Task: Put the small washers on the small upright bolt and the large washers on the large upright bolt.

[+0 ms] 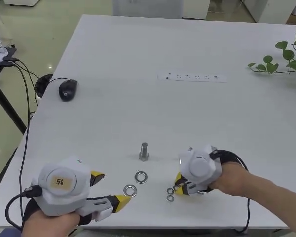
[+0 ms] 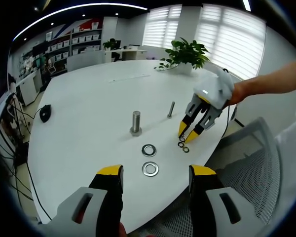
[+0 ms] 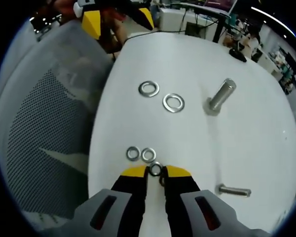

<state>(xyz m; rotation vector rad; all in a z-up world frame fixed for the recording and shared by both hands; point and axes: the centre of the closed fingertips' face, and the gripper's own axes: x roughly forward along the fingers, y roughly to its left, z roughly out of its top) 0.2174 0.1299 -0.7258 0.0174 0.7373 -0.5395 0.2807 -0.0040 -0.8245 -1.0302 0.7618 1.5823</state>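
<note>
Small washer [image 3: 155, 170], a thin bright steel ring, sits pinched between the nearly closed tips of the right gripper [image 1: 178, 184], near the front edge of the white surface [image 1: 138, 74]. Two more small washers [image 3: 133, 153] lie flat side by side just ahead of those tips. The left gripper [image 1: 110, 187] hovers with its jaws spread wide and nothing between them, facing two large washers [image 1: 130, 190] that lie flat, slightly apart. Beyond them the large bolt [image 1: 144, 152], thick and grey, stands upright on its hex head. The thin small bolt [image 2: 171, 109] stands upright to its right. Farther back are a mouse [image 1: 67, 90], a power strip [image 1: 191, 77] and a plant [image 1: 286, 57].
</note>
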